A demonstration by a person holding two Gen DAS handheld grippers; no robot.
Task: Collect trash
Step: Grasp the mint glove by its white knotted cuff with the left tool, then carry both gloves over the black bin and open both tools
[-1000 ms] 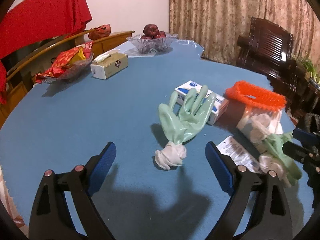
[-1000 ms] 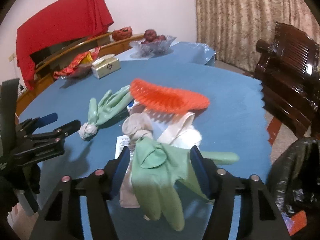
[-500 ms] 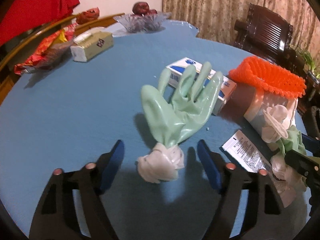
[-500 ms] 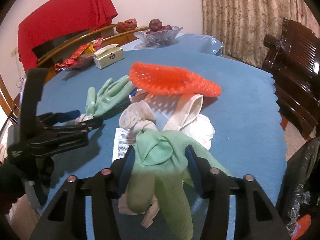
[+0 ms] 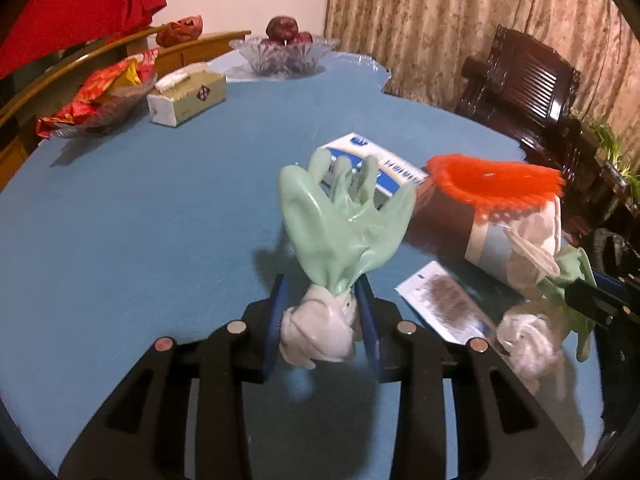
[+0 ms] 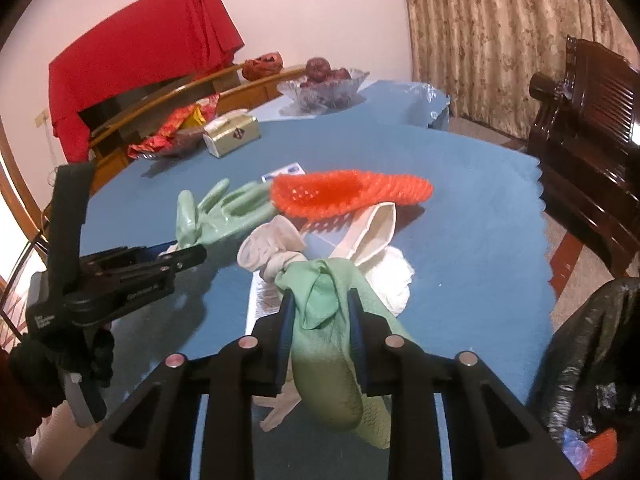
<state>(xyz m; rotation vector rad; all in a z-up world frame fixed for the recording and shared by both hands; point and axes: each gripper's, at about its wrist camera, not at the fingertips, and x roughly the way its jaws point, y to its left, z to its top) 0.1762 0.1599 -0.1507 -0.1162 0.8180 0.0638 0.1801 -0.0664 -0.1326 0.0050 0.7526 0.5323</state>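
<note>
A pale green rubber glove (image 5: 340, 224) with a white knotted cuff (image 5: 316, 332) stands up off the blue table (image 5: 140, 220). My left gripper (image 5: 320, 300) has its closing jaws pressed on that cuff from both sides. The right wrist view shows this gripper (image 6: 182, 254) from the side beside the same glove (image 6: 224, 216). A second green glove (image 6: 328, 344), crumpled, hangs between the closing jaws of my right gripper (image 6: 320, 308), which pinch it. White cloth gloves (image 6: 276, 248) lie tangled just beyond it.
An orange mesh basket (image 5: 496, 180), a blue-white box (image 5: 380, 164) and a printed leaflet (image 5: 444, 300) lie near the gloves. Far back stand a tissue box (image 5: 186, 98), a snack dish (image 5: 100, 96) and a fruit bowl (image 5: 284, 52). A black trash bag (image 6: 592, 352) sits off the table's right edge.
Both grippers went from wide apart to pinched: the left advanced onto the glove's white cuff and the glove now stands raised; the right narrowed onto the crumpled green glove.
</note>
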